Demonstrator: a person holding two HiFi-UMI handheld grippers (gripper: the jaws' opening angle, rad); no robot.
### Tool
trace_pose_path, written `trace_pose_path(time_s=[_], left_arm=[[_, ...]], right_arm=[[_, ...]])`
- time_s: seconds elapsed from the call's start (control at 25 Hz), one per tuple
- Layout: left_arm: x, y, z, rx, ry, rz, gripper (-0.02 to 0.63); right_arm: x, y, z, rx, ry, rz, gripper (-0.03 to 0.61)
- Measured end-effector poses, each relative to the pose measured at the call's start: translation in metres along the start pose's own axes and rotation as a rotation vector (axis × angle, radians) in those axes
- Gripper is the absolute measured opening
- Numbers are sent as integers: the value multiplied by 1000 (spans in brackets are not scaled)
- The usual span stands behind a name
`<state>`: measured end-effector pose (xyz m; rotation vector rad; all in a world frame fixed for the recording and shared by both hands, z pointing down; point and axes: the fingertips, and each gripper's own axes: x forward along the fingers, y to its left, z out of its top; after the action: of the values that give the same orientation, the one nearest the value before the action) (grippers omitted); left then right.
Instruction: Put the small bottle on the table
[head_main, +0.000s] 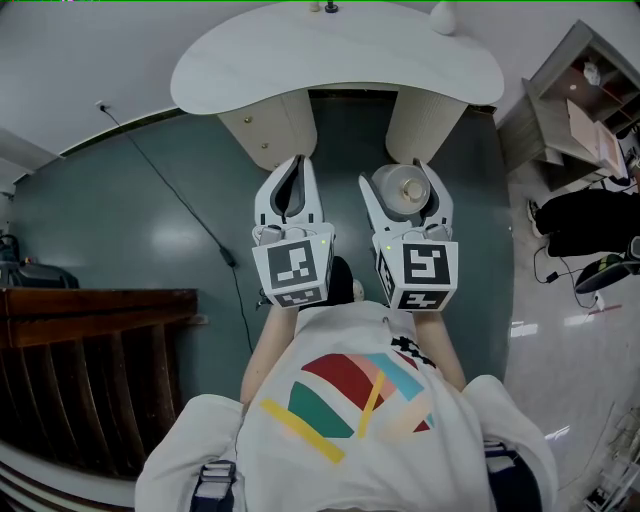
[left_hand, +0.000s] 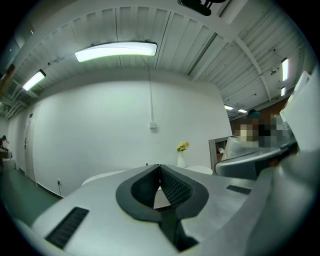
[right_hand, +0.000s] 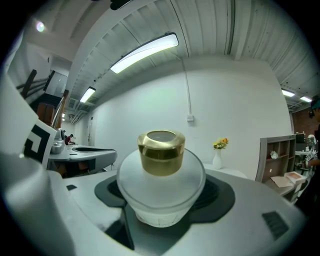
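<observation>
Right claw (head_main: 402, 182) grips small bottle (head_main: 403, 190) (cap facing up), near white table (head_main: 250, 70).

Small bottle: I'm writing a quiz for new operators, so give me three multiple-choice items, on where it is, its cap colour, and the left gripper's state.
1. Where is the small bottle? A on a chair; B in the right gripper; C in a drawer.
2. Its cap is: A gold; B red; C black.
3. The left gripper is: A wide open; B shut on a cup; C shut, empty.
B: right gripper's jaws clamp it. A: the cap gleams gold. C: jaw tips meet, nothing between.
</observation>
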<state>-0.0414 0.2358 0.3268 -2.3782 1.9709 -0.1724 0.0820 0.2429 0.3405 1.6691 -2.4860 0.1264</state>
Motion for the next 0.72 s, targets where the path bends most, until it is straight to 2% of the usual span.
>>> trace_pose_path(time_s=[0.4,0.72], left_arm=[[25,-4,4,6,-14,-25,17],[72,10,1,-26,-24,-21,17]], right_arm=[[14,-13,6,-8,-17,-23,334],[57,-24,17,-52,-29,-16,334]])
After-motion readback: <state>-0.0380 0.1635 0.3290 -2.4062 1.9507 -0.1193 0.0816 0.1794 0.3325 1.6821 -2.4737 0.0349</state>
